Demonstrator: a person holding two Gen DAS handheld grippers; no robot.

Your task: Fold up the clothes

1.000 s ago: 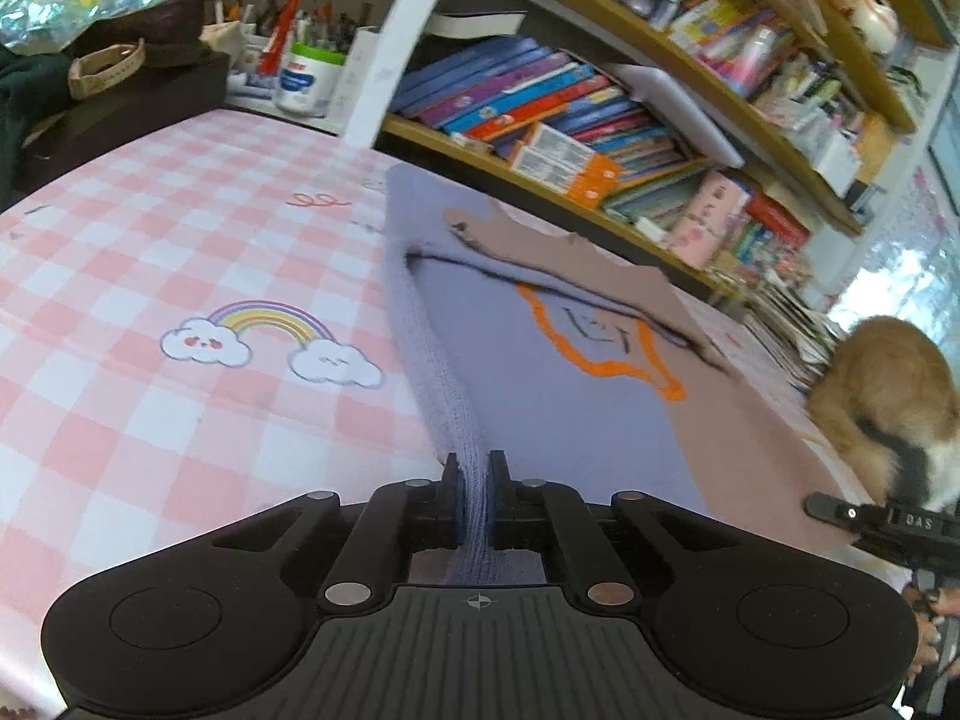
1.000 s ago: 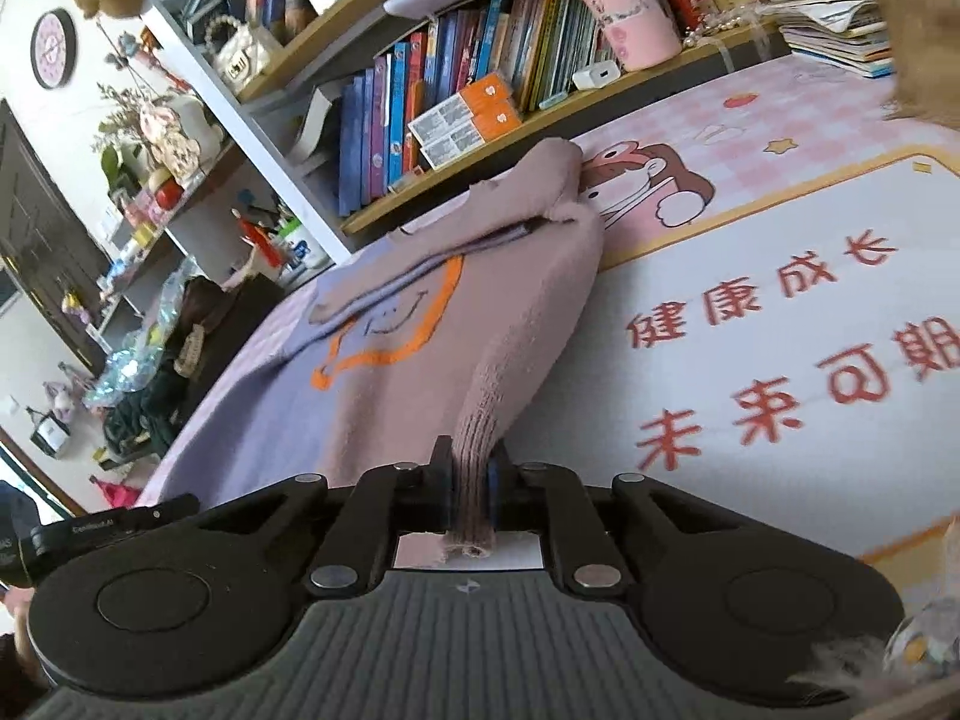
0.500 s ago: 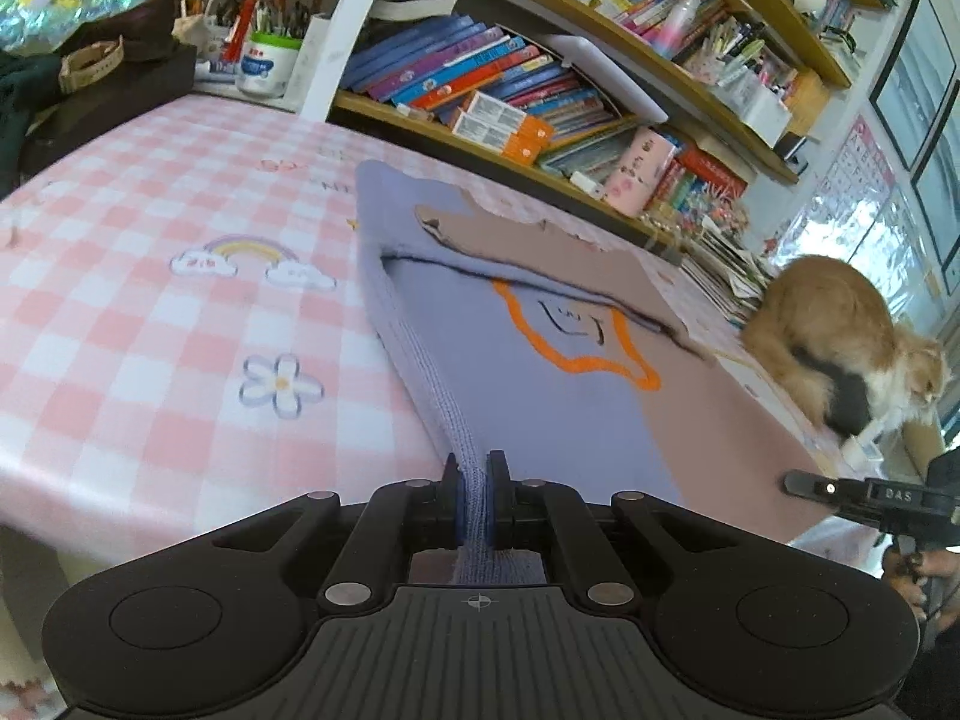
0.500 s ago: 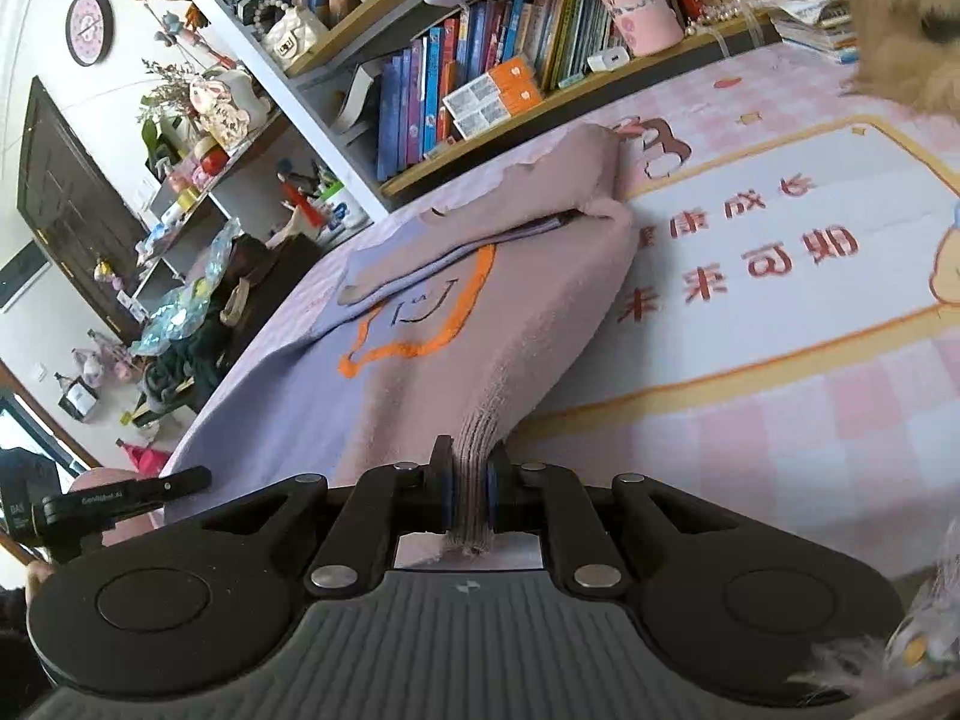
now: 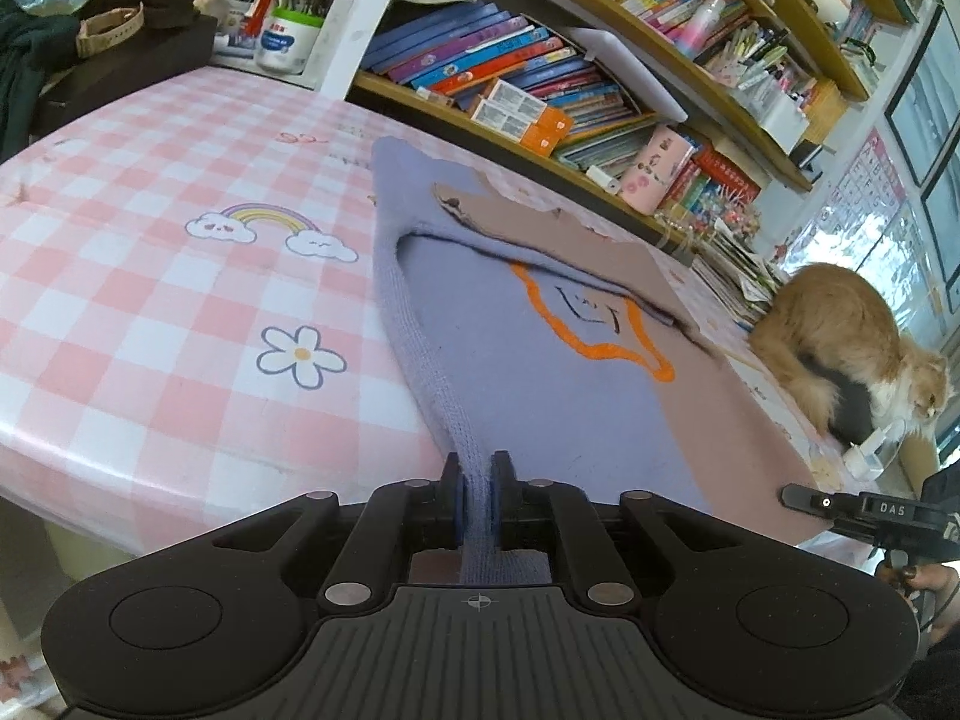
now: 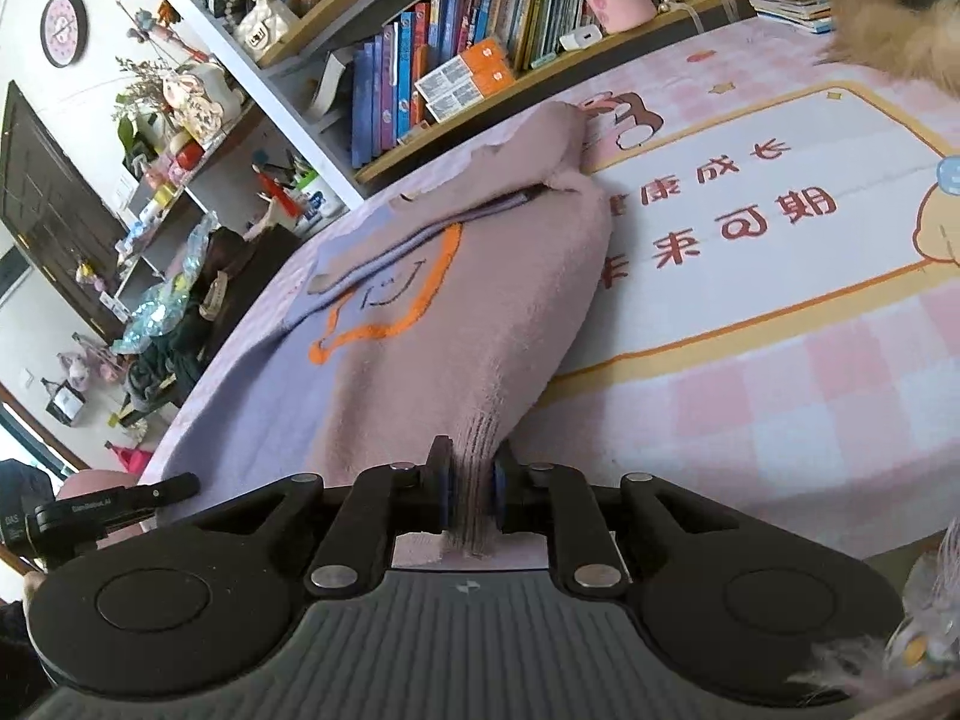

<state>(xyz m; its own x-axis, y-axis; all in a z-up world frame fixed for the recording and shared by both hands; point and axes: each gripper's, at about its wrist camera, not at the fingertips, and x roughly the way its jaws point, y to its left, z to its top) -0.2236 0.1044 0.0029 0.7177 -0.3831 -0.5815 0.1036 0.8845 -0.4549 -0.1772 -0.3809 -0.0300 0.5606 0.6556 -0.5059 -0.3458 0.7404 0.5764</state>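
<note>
While the sweater point(image 5: 528, 372) lies flat along the pink checked counter point(image 5: 150, 300), its hem reaches over the near edge into both my tools. My left tool point(image 5: 477, 501) has the lilac corner between its pads, jaws just easing apart. My right tool point(image 6: 468, 489) has the pink ribbed corner between its pads, jaws opening too. A ginger cat point(image 5: 840, 348) crouches on the counter just beyond the sweater's right side

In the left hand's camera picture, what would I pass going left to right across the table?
Rainbow print → daisy print → lilac edge of the sweater → orange outline on its front → ginger cat.
</note>
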